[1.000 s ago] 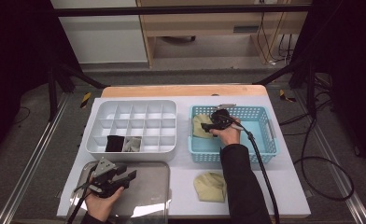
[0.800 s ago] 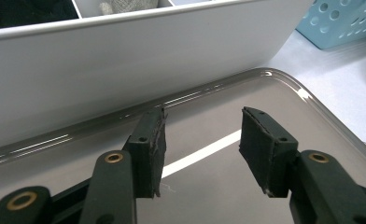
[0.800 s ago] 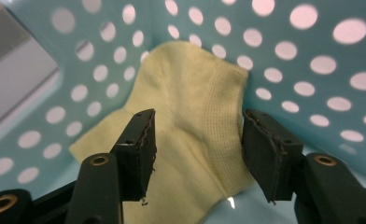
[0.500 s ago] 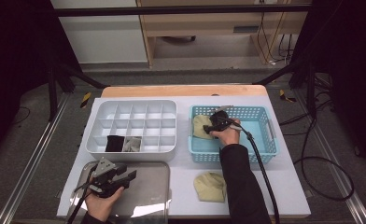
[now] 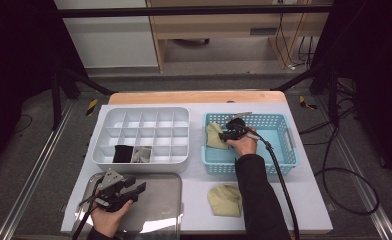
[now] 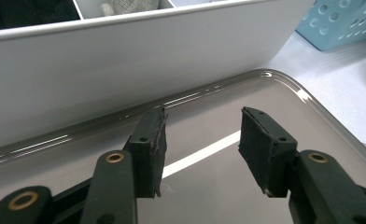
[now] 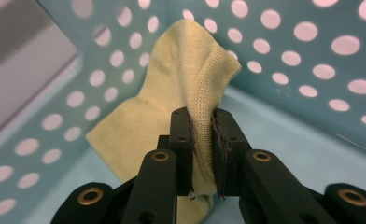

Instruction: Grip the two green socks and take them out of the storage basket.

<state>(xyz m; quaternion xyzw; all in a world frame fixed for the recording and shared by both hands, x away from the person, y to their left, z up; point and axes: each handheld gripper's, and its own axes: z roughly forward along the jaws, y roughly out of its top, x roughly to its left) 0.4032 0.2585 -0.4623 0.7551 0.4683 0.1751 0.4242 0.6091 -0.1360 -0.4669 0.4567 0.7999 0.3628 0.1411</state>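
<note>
A pale yellow cloth [image 7: 181, 84] lies in the left end of the blue perforated basket [image 5: 279, 125]; in the high view the same cloth [image 5: 214, 135] leans against the basket's left wall. My right gripper [image 7: 202, 158] has just been closing, and its pads now pinch a raised fold of this cloth. In the high view my right gripper [image 5: 225, 134] points left inside the basket. My left gripper [image 6: 202, 149] stands open over the shiny metal tray [image 6: 312, 112] with nothing between its pads. From above, my left gripper [image 5: 134, 189] hovers at the tray's [image 5: 159, 210] left part.
A white divided organiser [image 5: 141, 135] sits behind the tray, with a black item [image 5: 122, 153] and a grey one [image 5: 143, 154] in its front cells. A second yellow cloth [image 5: 224, 199] lies on the white table in front of the basket.
The right gripper's jaws have closed onto the yellow cloth in the basket. Both hands stayed in place.
</note>
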